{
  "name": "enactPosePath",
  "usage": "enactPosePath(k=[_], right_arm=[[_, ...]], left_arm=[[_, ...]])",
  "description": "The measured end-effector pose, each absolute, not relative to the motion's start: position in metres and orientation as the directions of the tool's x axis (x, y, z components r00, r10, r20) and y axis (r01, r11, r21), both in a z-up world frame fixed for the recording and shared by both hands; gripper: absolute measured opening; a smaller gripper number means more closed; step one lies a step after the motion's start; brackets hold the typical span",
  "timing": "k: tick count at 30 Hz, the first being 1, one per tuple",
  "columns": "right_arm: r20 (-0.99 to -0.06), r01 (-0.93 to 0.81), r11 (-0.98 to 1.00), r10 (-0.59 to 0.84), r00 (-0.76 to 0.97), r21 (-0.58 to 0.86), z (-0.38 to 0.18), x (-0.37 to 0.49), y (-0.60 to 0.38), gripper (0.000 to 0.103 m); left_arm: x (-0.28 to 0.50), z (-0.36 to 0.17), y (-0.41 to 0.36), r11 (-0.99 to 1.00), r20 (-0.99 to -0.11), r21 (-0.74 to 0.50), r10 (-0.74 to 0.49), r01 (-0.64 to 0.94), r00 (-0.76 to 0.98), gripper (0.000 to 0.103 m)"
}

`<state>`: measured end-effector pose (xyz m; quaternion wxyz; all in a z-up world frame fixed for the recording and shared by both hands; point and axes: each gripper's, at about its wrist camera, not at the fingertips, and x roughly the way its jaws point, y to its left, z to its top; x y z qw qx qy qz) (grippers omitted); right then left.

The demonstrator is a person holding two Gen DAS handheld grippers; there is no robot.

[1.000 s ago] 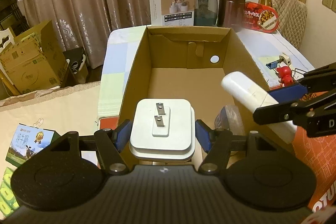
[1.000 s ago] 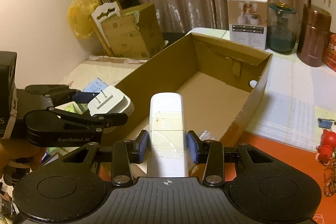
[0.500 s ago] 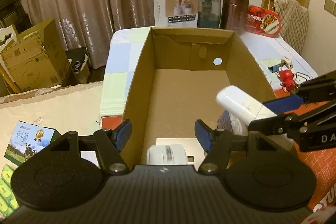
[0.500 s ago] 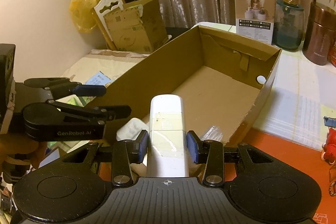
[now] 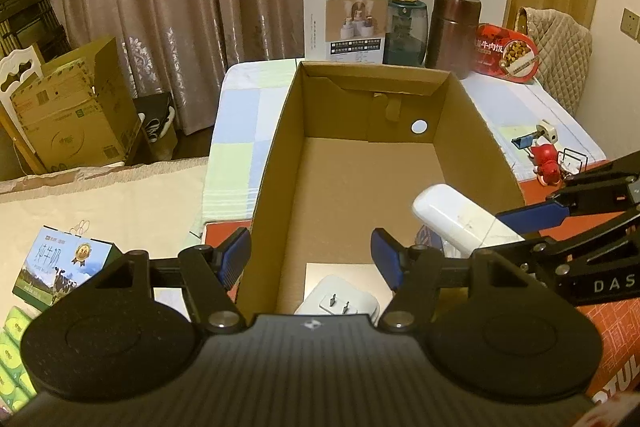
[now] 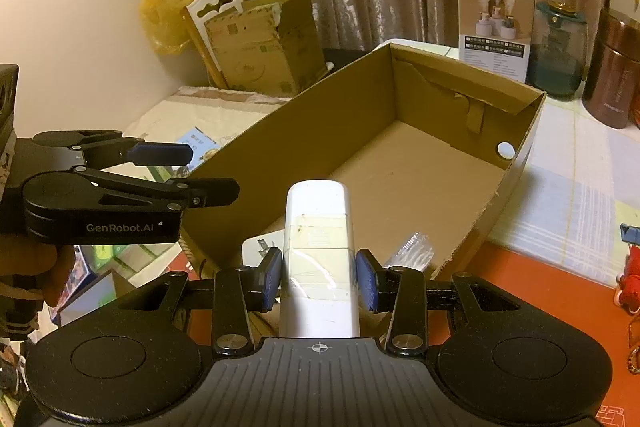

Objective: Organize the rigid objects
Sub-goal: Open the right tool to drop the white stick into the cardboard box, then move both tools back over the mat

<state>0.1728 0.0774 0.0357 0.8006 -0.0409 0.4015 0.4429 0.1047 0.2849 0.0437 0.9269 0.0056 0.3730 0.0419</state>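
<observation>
An open cardboard box [image 5: 280, 143] [image 6: 320, 131] stands on the table. A white plug adapter [image 5: 340, 301] lies prongs-up on the box floor at its near end; part of it shows in the right wrist view [image 6: 262, 247]. My left gripper [image 5: 311, 259] is open and empty above the box's near left wall, and shows in the right wrist view [image 6: 188, 171]. My right gripper [image 6: 320, 273] is shut on a white remote-like stick [image 6: 318, 235], held over the near end of the box; the stick shows at the right in the left wrist view [image 5: 460, 223].
A clear plastic packet [image 6: 408, 251] lies in the box's near right corner. Behind the box stand a white carton [image 5: 344, 23], a teal jar [image 5: 404, 31], a brown canister [image 5: 452, 27] and a red tin [image 5: 504, 53]. A red toy [image 5: 546, 163] sits at the right. A milk carton [image 5: 56, 263] lies at the left.
My left gripper opened and let go of the white plug adapter, which dropped onto the box floor. The right gripper holds the white stick about where it was.
</observation>
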Motion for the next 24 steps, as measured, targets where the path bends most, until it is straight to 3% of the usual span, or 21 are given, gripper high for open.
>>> enactPosePath(k=[7, 10, 19, 24], right_arm=[[-0.661, -0.754, 0.58, 0.701, 0.268, 0.309, 0.035, 0.174, 0.074, 0.038], [-0.647, -0.743, 0.594, 0.704, 0.293, 0.31, 0.04, 0.175, 0.066, 0.046], [-0.557, -0.709, 0.647, 0.711, 0.429, 0.281, 0.071, 0.158, 0.01, 0.05], [-0.519, -0.658, 0.713, 0.668, 0.534, 0.241, 0.078, 0.134, -0.044, 0.059]], left_arm=[[0.103, 0.043, 0.286, 0.995, -0.689, 0.037, 0.089, -0.087, 0.719, 0.062], [0.1, 0.046, 0.284, 0.995, -0.686, 0.038, 0.092, -0.09, 0.722, 0.062], [0.084, 0.071, 0.255, 0.996, -0.643, 0.007, 0.069, -0.084, 0.763, 0.062], [0.073, 0.091, 0.221, 0.999, -0.6, -0.025, 0.023, -0.047, 0.8, 0.062]])
